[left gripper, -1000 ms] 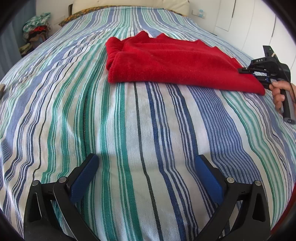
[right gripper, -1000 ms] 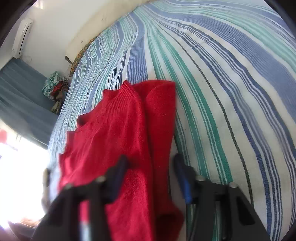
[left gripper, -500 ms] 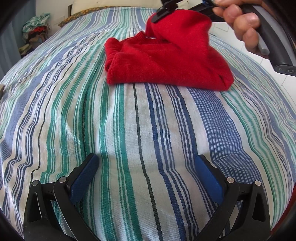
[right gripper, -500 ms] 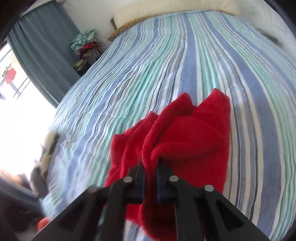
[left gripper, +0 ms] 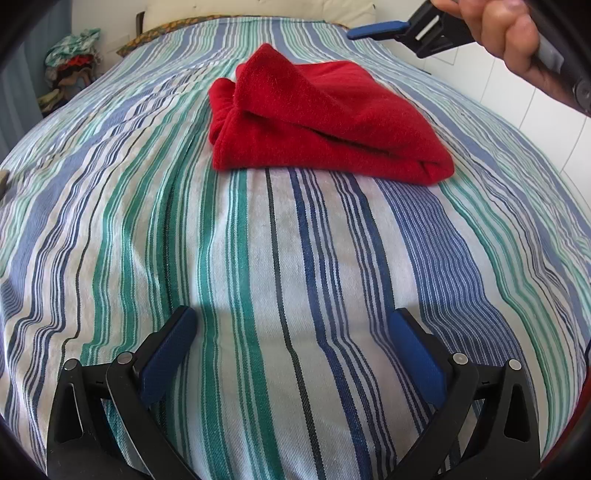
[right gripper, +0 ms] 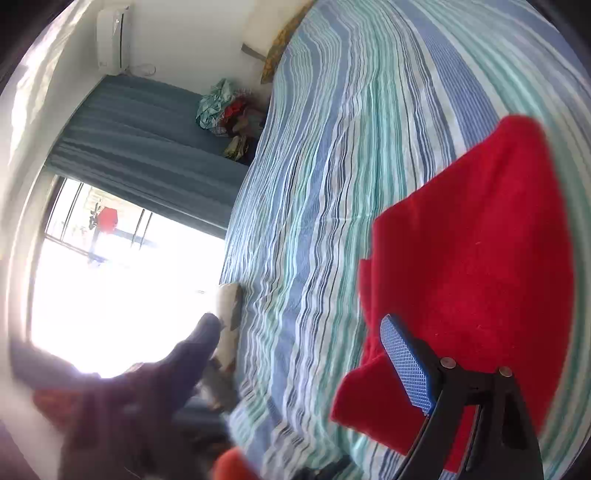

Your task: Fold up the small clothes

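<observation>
Left wrist view: striped bedspread [left gripper: 258, 258] fills the room's bed, folded red sweater [left gripper: 325, 122] at twelve o'clock, clothes pile [left gripper: 70, 70] at ten; left gripper [left gripper: 295, 343] and right gripper [right gripper: 306, 347] gape wide, empty.

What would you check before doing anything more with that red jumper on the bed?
1. Red knitted jumper lies folded on the striped bedspread: ok.
2. Right gripper has let go, nothing between its fingers: ok.
3. Left gripper open and empty, short of the jumper: ok.
4. Fold edges line up neatly: not ok, the far corner sticks up and the layers gape.
5. Jumper's hidden underside lies flat: cannot tell.
</observation>
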`<state>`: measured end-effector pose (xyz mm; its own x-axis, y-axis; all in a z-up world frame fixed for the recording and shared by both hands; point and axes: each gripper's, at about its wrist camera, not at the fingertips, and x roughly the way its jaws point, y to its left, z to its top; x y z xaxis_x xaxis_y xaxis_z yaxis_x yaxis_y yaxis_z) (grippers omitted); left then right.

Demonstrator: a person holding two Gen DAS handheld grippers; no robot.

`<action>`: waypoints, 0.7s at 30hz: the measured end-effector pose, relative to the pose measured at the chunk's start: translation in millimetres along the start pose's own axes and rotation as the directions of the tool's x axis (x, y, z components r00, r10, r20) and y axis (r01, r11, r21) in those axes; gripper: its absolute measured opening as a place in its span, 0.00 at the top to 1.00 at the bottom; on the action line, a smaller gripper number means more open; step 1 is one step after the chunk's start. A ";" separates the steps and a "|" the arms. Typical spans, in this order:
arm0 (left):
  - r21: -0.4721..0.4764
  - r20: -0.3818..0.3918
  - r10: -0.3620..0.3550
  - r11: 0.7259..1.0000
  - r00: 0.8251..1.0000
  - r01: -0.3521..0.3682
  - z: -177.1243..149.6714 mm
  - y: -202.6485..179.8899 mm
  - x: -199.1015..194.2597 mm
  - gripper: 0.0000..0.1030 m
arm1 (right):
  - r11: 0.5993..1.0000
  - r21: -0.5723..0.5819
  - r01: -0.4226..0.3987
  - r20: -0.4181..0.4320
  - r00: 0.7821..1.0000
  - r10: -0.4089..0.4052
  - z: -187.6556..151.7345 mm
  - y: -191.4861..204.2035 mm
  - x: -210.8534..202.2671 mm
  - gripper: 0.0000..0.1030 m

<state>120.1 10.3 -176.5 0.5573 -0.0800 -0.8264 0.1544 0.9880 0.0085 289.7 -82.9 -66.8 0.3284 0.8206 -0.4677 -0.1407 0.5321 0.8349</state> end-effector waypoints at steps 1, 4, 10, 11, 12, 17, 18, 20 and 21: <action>0.000 0.000 0.000 1.000 1.000 0.000 0.1 -0.1 0.0 0.00 | 0.993 -0.069 0.099 0.016 0.995 -0.098 -0.9 4.5 -7.6 0.14; 0.001 0.002 0.002 1.000 1.000 -0.002 0.3 -0.2 0.0 0.00 | 0.929 -0.262 0.260 -0.023 0.961 -0.275 -19.5 7.8 -4.1 0.54; 0.003 0.007 0.000 1.000 1.000 0.000 -0.3 -0.8 -1.4 0.01 | 0.797 -0.530 0.289 -0.153 0.892 -0.425 -83.5 16.9 90.8 0.69; 0.003 0.008 -0.001 1.000 1.000 0.001 -0.7 -0.7 -1.7 0.00 | 0.780 -0.557 0.284 -0.168 0.882 -0.441 -93.3 16.7 106.7 0.69; 0.004 0.010 -0.002 1.000 1.000 0.002 -1.1 -0.5 -2.3 0.00 | 0.751 -0.593 0.292 -0.163 0.869 -0.466 -101.0 16.6 116.7 0.68; 0.005 0.013 -0.003 1.000 1.000 0.003 -1.2 -0.7 -2.4 0.00 | 0.711 -0.636 0.299 -0.089 0.887 -0.453 -104.0 30.3 90.3 0.66; 0.005 0.012 -0.003 1.000 1.000 0.003 -1.2 -0.6 -2.4 0.00 | 0.719 -0.630 0.293 -0.071 0.901 -0.429 -99.2 36.2 71.9 0.66; 0.005 0.012 -0.003 1.000 1.000 0.003 -1.2 -0.6 -2.5 0.00 | 0.738 -0.605 0.300 -0.015 0.922 -0.387 -91.1 41.5 33.7 0.66; 0.005 0.012 -0.002 1.000 1.000 0.002 -1.1 -0.8 -2.4 0.00 | 0.751 -0.581 0.313 0.015 0.927 -0.375 -89.2 38.1 13.5 0.66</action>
<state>117.7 9.8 -175.2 0.5665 -0.0837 -0.8198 0.1599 0.9871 0.0097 205.5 -32.9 -67.2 0.3715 0.5580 -0.7421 -0.5454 0.7780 0.3119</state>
